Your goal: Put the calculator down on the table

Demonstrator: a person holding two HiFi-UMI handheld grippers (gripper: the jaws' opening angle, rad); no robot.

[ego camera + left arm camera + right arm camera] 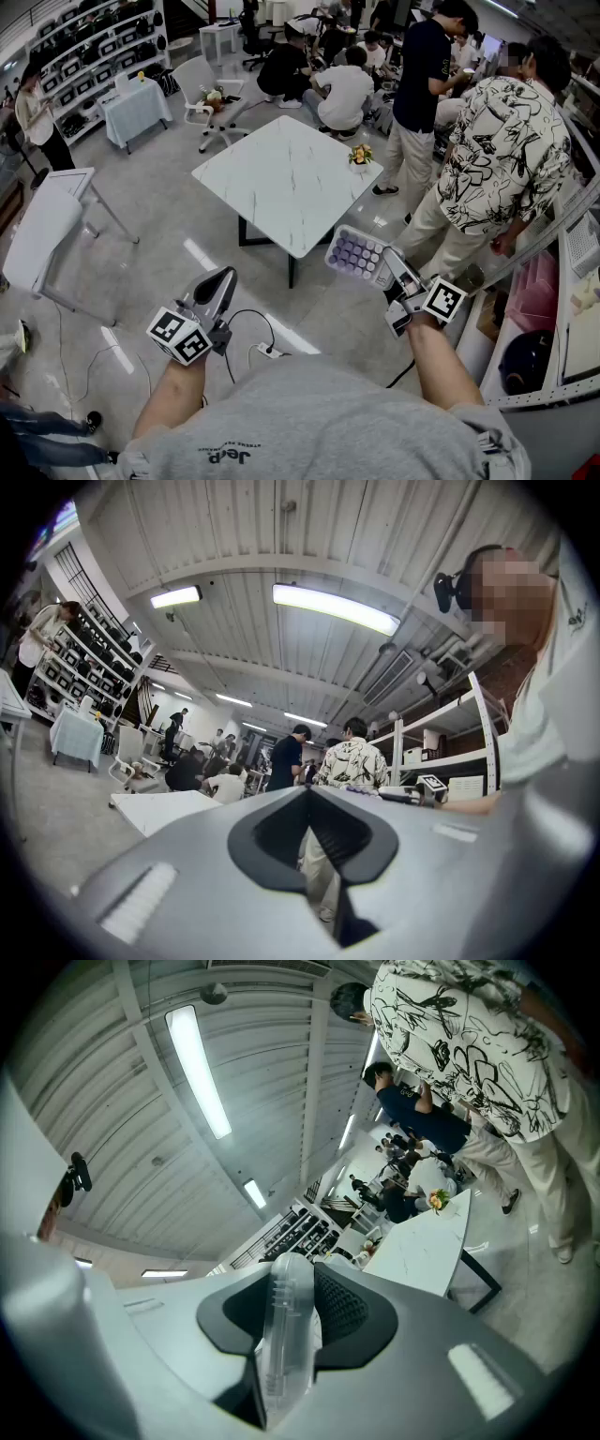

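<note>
**White table ahead, calculator aloft in the right gripper**

Busy workshop floor surrounds a white marble table with a small flower pot near its far-right edge. The right gripper clamps the calculator by one end, its clear case edge-on between the jaws. It hangs over the floor, just short of the table's near edge. Its long axis runs out from the jaws toward the table, ahead and slightly left. The left gripper, jaws together on nothing, sits lower and farther off.
</note>
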